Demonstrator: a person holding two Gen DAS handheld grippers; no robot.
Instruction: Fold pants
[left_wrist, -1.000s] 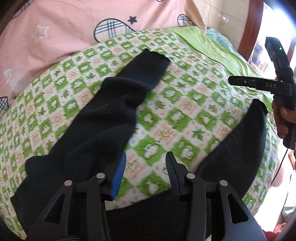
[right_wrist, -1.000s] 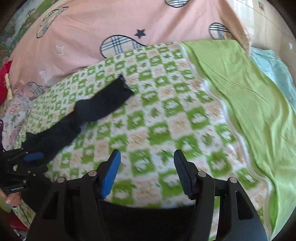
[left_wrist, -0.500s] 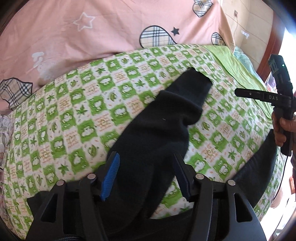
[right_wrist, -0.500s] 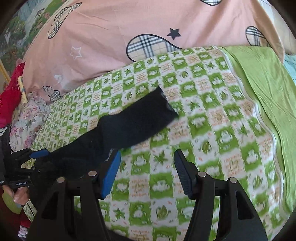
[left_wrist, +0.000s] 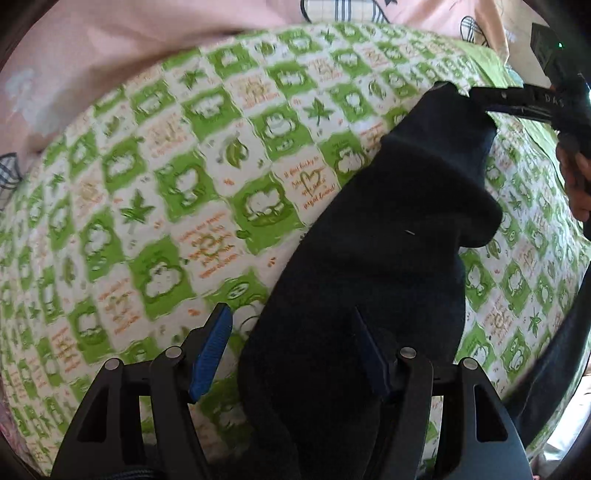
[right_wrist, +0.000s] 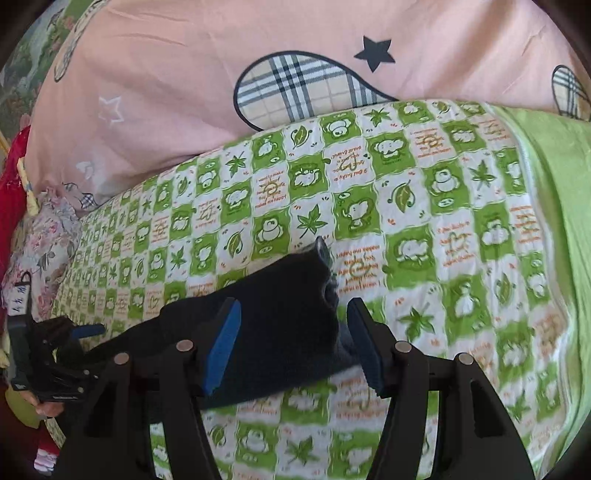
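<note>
Black pants (left_wrist: 388, 258) lie on a green and white checked bedspread (left_wrist: 184, 184). One leg runs away from my left gripper (left_wrist: 291, 347), which is open with its jaws astride the leg's near part. The other leg (left_wrist: 554, 350) lies at the right edge. In the right wrist view my right gripper (right_wrist: 291, 343) is open, jaws either side of the leg's cuff end (right_wrist: 295, 299). The right gripper also shows in the left wrist view (left_wrist: 517, 99) at the cuff. The left gripper shows at the far left of the right wrist view (right_wrist: 70, 350).
A pink quilt (right_wrist: 221, 74) with plaid patches lies along the far side of the bed. A plain green sheet (right_wrist: 561, 177) covers the right part. A floral cloth (right_wrist: 48, 243) and a red item (right_wrist: 11, 192) lie at the left.
Both grippers moved in over the left pant leg: the left now straddles its near part and the right has come down to the cuff end. Both stay open.
</note>
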